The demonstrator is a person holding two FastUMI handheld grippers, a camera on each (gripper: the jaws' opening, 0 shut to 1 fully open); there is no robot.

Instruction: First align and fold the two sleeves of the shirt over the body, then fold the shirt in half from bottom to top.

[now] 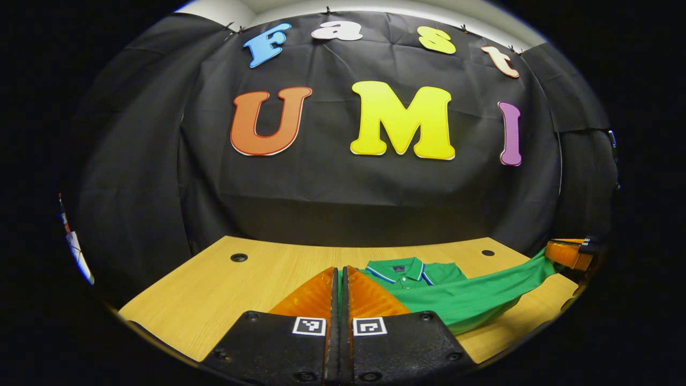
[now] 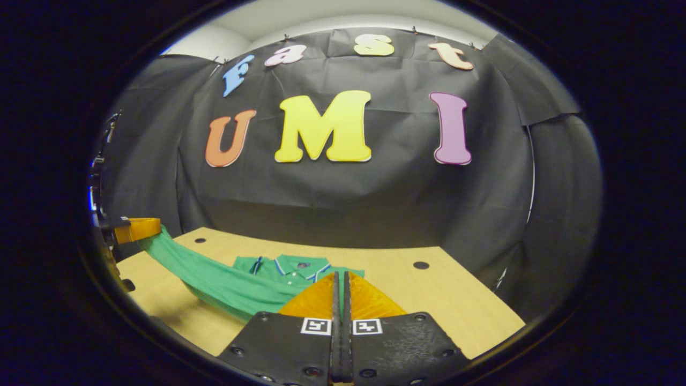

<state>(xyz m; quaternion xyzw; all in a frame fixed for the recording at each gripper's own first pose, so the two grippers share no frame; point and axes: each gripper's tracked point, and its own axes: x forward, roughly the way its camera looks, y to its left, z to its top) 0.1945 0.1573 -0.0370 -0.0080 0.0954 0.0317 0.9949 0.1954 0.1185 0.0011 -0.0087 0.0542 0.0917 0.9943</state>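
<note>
A green polo shirt (image 1: 461, 297) lies on the wooden table (image 1: 214, 289), its striped collar (image 1: 402, 268) at the far side. My left gripper (image 1: 341, 269) is shut, with a strip of green cloth pinched at its fingertips. At the right edge of the left gripper view, my right gripper (image 1: 549, 253) holds the other end of the same edge, which hangs stretched above the table. In the right gripper view the shirt (image 2: 230, 284) runs from my right gripper (image 2: 341, 274), shut on it, to the left gripper (image 2: 156, 229) at far left. Collar (image 2: 295, 264) rests flat.
The table (image 2: 455, 300) has small round holes near its far corners (image 1: 239, 257) (image 2: 421, 265). Black cloth walls close the booth behind and at both sides. Bare wood spreads left of the shirt in the left gripper view and right of it in the right gripper view.
</note>
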